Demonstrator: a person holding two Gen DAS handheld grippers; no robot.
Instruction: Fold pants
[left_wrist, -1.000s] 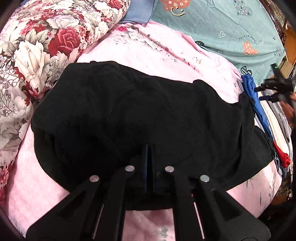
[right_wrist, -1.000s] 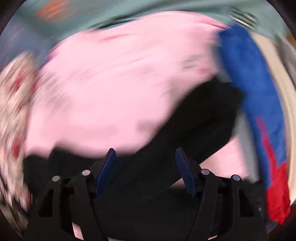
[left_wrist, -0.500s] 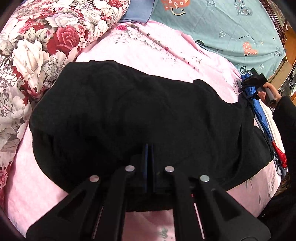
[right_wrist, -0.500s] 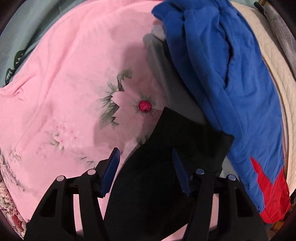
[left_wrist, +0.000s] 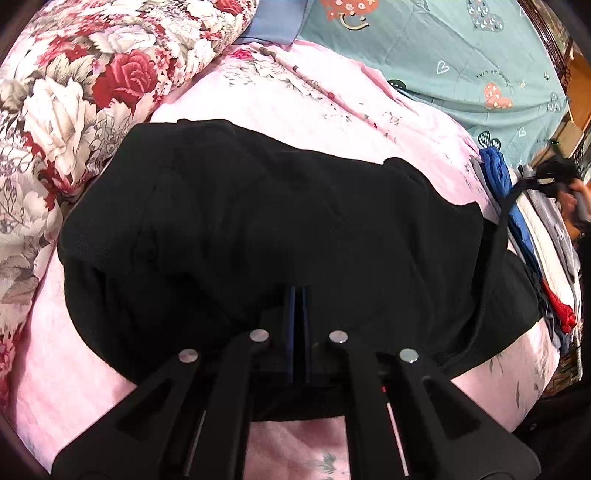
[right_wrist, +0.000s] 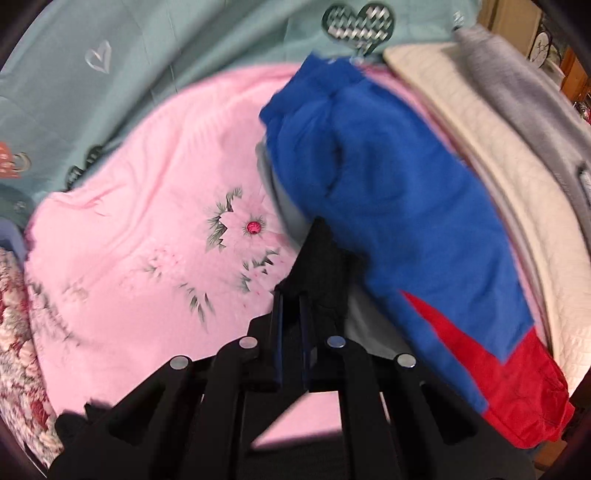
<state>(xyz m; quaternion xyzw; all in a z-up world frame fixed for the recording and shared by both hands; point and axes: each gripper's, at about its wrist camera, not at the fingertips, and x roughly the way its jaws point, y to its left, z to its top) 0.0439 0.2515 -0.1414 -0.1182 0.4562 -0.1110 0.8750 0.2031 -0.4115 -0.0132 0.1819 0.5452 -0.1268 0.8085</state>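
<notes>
The black pants (left_wrist: 258, 229) lie spread across the pink floral bedsheet (left_wrist: 332, 103). My left gripper (left_wrist: 298, 295) is shut on the pants' near edge. My right gripper (right_wrist: 291, 299) is shut on a corner of the black pants (right_wrist: 325, 266) and lifts it off the sheet; in the left wrist view it shows at the far right (left_wrist: 554, 177), with a taut strip of black cloth (left_wrist: 498, 229) running up to it.
A blue and red garment (right_wrist: 399, 206) lies bunched right of the pants, on cream and grey folded cloth (right_wrist: 498, 155). A rose-print quilt (left_wrist: 66, 92) lies at the left. A teal sheet (left_wrist: 443, 44) covers the far side.
My right gripper has closed on the pants' far right corner and pulled it up and to the right. My left gripper stays shut on the near edge.
</notes>
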